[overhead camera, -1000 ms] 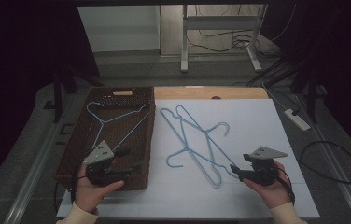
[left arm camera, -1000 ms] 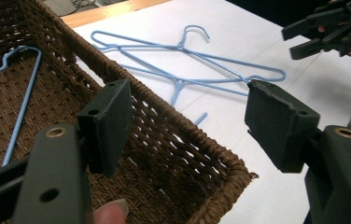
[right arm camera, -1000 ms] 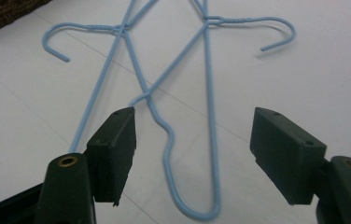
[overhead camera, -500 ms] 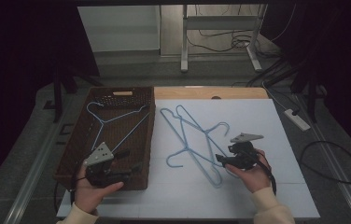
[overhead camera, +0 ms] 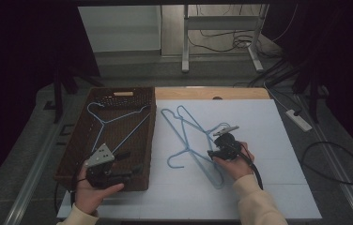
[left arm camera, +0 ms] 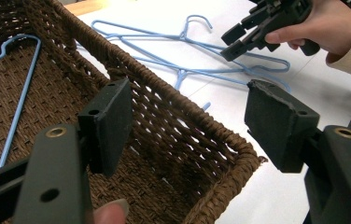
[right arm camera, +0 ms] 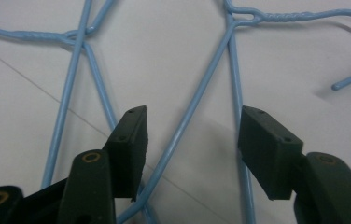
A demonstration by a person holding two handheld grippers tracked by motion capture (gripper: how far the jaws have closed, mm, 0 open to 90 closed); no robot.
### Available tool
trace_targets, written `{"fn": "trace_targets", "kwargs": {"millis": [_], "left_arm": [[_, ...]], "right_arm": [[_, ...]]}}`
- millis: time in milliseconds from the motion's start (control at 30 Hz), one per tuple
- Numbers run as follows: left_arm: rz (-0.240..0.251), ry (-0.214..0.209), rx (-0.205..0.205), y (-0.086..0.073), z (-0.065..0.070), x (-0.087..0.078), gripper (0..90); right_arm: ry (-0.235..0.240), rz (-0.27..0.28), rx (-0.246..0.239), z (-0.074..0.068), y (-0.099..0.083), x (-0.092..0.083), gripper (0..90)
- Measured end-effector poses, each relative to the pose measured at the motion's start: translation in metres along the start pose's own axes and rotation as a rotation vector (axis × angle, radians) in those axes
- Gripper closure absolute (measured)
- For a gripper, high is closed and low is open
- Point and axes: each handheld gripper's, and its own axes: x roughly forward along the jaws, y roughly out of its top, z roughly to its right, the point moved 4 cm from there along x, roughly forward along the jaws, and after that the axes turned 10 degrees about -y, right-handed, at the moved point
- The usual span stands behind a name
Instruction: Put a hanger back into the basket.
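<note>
I find the right gripper [overhead camera: 214, 151] low over the pile of blue wire hangers [overhead camera: 188, 140] that lies near the middle of the counter [overhead camera: 278, 187], on its white sheet. Its jaws have just been closing but stand apart; in the right gripper view one slanting wire of a hanger [right arm camera: 197, 107] runs between the pads, which do not press on it, and a second wire passes just inside the right pad. The left gripper [overhead camera: 127, 161] sits over the near right corner of the brown wicker basket [overhead camera: 71, 154], which occupies the left edge of the counter. Its jaws stand wide apart with nothing between them; in the left gripper view the basket rim [left arm camera: 173, 107] crosses behind them. One further blue hanger [overhead camera: 113, 123] lies flat inside the basket, toward its far end.
</note>
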Motion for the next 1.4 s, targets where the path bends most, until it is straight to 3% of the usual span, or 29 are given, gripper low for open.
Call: {"fn": "trace_targets", "kwargs": {"millis": [400, 533, 600, 700, 767, 967, 1067, 1400], "left_arm": [[0.015, 0.008, 0.001, 0.000, -0.001, -0.003, 32.5], [0.022, 0.004, 0.007, 0.002, 0.000, -0.004, 32.6], [0.018, 0.004, 0.006, 0.001, -0.001, -0.004, 32.5], [0.018, 0.005, 0.003, 0.000, -0.002, -0.004, 32.5], [0.023, 0.006, -0.003, 0.001, -0.003, -0.005, 32.6], [0.026, 0.008, -0.003, 0.001, -0.002, -0.006, 32.6], [0.030, 0.007, -0.003, 0.002, -0.002, -0.007, 33.2], [0.028, 0.009, 0.002, 0.002, -0.002, -0.007, 33.3]], "right_arm": [[-0.044, -0.102, -0.007, -0.009, 0.007, 0.009, 64.7], [-0.042, -0.119, 0.013, -0.011, 0.008, 0.008, 72.6], [-0.041, -0.149, 0.057, -0.012, 0.009, 0.008, 78.0], [-0.041, -0.162, 0.081, -0.012, 0.010, 0.008, 82.2], [-0.067, -0.157, 0.094, -0.009, 0.010, 0.006, 85.3], [-0.060, -0.135, 0.113, -0.003, 0.008, 0.000, 86.7], [-0.054, -0.099, 0.085, 0.000, 0.003, -0.010, 87.0], [-0.042, -0.025, 0.059, 0.004, -0.006, -0.027, 87.3]]}}
